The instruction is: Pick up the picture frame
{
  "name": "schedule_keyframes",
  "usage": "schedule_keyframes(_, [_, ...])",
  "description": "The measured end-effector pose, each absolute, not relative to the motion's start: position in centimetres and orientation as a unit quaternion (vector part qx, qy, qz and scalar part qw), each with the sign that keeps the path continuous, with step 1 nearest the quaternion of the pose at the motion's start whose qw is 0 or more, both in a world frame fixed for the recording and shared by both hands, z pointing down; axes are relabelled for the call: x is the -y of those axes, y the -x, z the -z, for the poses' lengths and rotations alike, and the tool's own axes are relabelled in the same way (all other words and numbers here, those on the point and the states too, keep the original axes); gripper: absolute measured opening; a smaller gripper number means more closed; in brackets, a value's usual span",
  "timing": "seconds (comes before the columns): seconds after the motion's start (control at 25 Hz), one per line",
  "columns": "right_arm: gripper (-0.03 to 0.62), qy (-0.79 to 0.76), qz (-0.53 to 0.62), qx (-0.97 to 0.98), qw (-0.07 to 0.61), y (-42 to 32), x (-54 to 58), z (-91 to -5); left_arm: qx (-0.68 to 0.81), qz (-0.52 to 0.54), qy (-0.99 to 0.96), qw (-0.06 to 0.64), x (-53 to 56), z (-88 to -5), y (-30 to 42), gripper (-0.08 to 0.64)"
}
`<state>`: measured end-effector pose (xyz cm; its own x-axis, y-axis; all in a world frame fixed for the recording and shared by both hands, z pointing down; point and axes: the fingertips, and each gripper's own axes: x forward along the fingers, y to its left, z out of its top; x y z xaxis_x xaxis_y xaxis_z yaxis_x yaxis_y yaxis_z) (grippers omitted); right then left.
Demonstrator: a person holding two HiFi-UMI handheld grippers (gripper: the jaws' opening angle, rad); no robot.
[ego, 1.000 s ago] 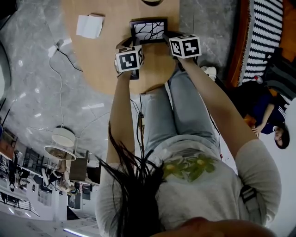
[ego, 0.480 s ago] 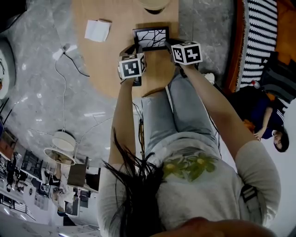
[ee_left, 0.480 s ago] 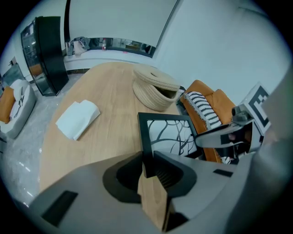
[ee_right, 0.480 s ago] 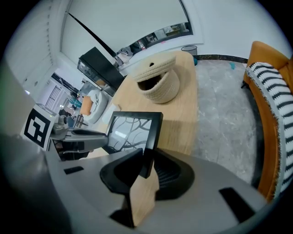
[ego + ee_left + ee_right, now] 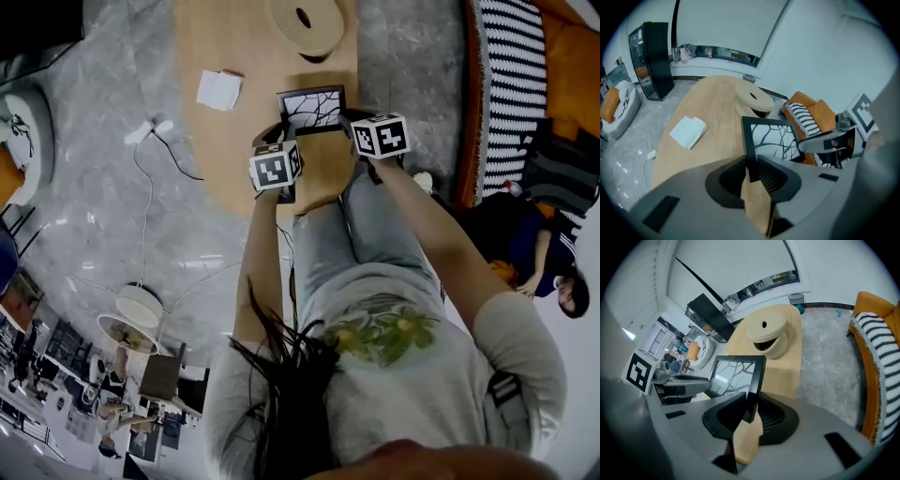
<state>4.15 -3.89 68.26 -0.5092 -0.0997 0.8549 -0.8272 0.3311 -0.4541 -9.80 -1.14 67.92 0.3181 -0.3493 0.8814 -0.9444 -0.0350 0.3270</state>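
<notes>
So, the left gripper [image 5: 752,165] is clamped on the left edge of the black rectangular picture frame with a branch print [image 5: 312,110]. The right gripper [image 5: 750,406] pinches its right edge. It sits upper middle of the head view, over the light wooden table [image 5: 234,141].

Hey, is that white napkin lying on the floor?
No, the white napkin lies on the wooden table, left of the picture frame.

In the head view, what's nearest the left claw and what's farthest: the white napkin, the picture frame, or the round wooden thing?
1. picture frame: clamped in the left claw.
2. white napkin: on the table, to the left.
3. round wooden thing: at the table's far end.
</notes>
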Motion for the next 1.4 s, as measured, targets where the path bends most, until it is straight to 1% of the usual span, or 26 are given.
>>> schedule_keyframes(0.44, [0.084, -0.325, -0.464, 0.74, 0.361, -4.5, 4.3, -61.1, 0.508, -0.284, -0.666, 0.467, 1.5, -60.8, 9.6, 0.087])
schedule_keyframes(0.76, [0.084, -0.312, -0.463, 0.752, 0.351, -4.8, 3.1, -57.0, 0.522, -0.26, -0.659, 0.475, -0.3, -57.0, 9.2, 0.087])
schedule_keyframes(1.0, [0.086, -0.316, -0.435, 0.771, 0.343, -4.8, 2.4, -53.6, 0.534, -0.24, -0.673, 0.452, -0.8, -53.5, 9.3, 0.087])
schedule_keyframes(1.24, [0.086, -0.315, -0.418, 0.787, 0.326, -5.1, 1.6, -50.9, 0.541, -0.221, -0.675, 0.451, -1.9, -51.2, 9.1, 0.087])
schedule_keyframes(1.4, [0.086, -0.317, -0.41, 0.793, 0.319, -5.2, 1.6, -49.6, 0.544, -0.217, -0.683, 0.436, -1.9, -49.7, 8.9, 0.087])
